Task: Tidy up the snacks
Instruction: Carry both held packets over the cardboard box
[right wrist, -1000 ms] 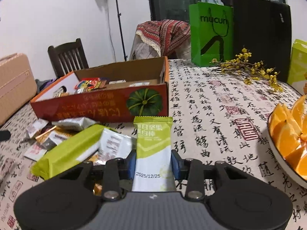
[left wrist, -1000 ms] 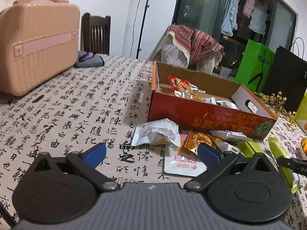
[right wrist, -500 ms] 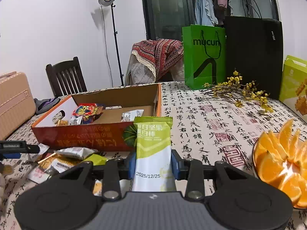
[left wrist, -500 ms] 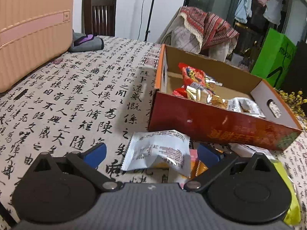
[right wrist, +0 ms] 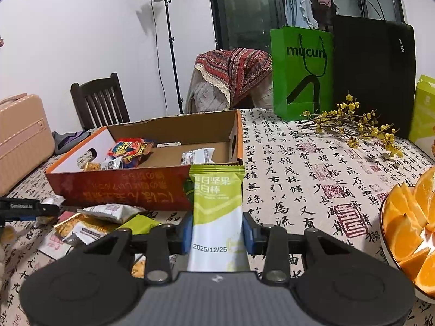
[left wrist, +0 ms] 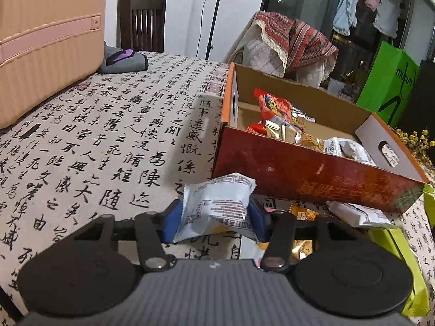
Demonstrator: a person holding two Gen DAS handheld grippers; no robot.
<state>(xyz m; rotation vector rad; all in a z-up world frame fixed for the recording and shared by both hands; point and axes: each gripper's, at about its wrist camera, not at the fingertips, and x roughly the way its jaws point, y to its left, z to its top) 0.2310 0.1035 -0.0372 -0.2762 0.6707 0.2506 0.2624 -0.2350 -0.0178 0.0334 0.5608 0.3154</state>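
Observation:
A red cardboard box point(left wrist: 307, 165) holds several snack packets point(left wrist: 277, 111) on the calligraphy tablecloth; it also shows in the right wrist view point(right wrist: 122, 187). My left gripper point(left wrist: 214, 217) is shut on a white snack packet point(left wrist: 217, 203), just in front of the box's near wall. My right gripper point(right wrist: 216, 231) is shut on a green-and-white nut bar point(right wrist: 216, 203), held upright in front of the box's right end. More loose packets point(right wrist: 108, 213) lie on the cloth in front of the box.
A pink suitcase point(left wrist: 46, 35) stands at the far left. A bowl of orange slices point(right wrist: 410, 217) sits at the right. Green point(right wrist: 301, 73) and black point(right wrist: 372, 70) bags and yellow flower sprigs point(right wrist: 353, 125) stand behind. A grey cloth point(left wrist: 125, 61) lies near the chair.
My left gripper moved forward and closed on the white packet. My right gripper lifted the nut bar and brought it toward the box's right end.

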